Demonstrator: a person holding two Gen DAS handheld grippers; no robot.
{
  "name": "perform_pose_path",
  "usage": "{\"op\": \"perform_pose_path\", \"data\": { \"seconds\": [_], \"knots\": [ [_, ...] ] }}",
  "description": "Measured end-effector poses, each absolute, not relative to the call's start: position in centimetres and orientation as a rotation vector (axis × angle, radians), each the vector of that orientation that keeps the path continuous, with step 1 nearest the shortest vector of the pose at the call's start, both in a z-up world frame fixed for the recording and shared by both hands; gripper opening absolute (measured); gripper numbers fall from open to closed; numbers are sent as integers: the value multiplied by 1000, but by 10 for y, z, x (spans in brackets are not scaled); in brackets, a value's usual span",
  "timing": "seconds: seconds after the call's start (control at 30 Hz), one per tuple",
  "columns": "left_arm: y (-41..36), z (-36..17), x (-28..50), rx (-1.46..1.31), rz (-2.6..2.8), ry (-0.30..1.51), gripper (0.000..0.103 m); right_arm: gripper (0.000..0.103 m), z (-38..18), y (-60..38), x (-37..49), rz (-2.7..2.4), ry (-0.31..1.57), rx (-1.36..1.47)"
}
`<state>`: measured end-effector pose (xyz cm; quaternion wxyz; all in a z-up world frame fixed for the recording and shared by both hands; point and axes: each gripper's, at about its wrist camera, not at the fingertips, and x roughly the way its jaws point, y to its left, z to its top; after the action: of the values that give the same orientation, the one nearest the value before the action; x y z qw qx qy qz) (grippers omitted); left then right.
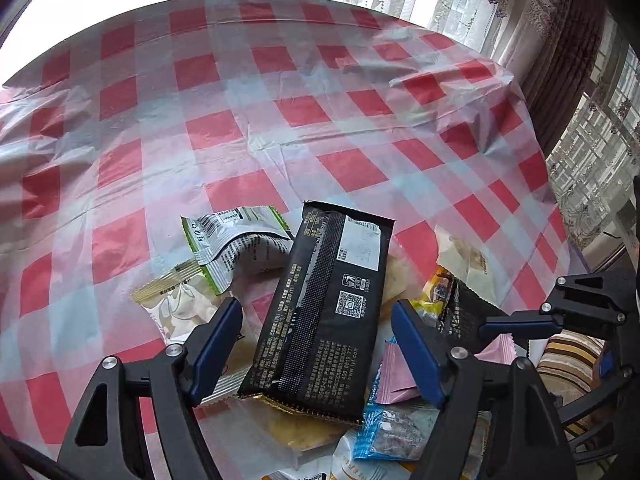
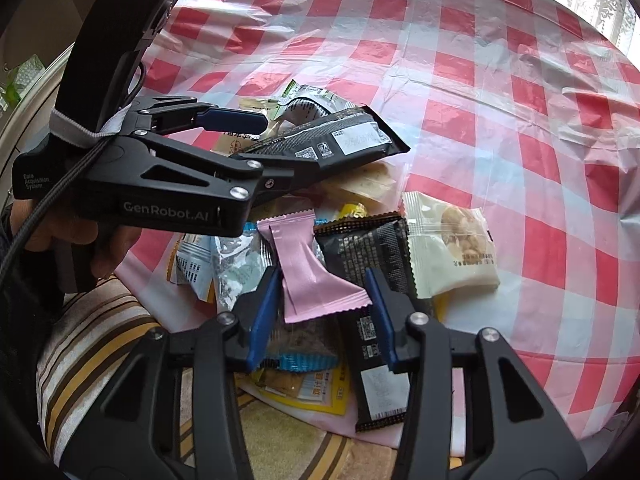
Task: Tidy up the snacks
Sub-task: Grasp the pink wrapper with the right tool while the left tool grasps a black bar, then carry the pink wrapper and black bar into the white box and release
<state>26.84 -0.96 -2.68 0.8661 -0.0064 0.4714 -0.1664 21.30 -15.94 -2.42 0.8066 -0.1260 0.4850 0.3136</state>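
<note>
Snacks are sitting heaped at the near edge of the red-and-white checked plastic-covered worktop (image 1: pixel 280 80); sorting is barely starting; left hand-held gripper (image 1: pixel 316 344) is standing wide, straddling the long black foil bar packet (image 1: pixel 324 300), pads not pressing; right hand-held gripper (image 2: pixel 320 316) is hovering half-open over the pink crimped sachet (image 2: pixel 312 272), gripping nothing. Next probably needs squeezing on one packet, lifting clear. Countable: two black packets, one pink; rest overlapping.

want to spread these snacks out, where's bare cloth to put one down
Bare: the wide checked cloth beyond the long black packet and green packet, out to the far edge; also the cloth right of the cream packet. Crowded: the near edge, where the pink packet, blue packet and yellow packet overlap between the grippers.
</note>
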Motion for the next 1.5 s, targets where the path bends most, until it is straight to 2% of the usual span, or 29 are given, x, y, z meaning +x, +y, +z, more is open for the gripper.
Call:
{"op": "perform_pose_path", "data": {
  "seconds": [0.07, 0.17, 0.97, 1.5],
  "knots": [
    [-13, -32, 272, 9, -364, 1017, 55, 45, -24, -158, 213, 670, 1032, -274],
    [-14, -34, 273, 7, -369, 1024, 54, 41, -23, -159, 214, 673, 1025, -264],
    [-33, 13, 225, -19, -245, 909, 52, 41, 5, -212, 196, 614, 960, -75],
    [-164, 28, 204, 105, -437, 912, 52, 41, 9, -336, 180, 424, 957, 134]
  ]
}}
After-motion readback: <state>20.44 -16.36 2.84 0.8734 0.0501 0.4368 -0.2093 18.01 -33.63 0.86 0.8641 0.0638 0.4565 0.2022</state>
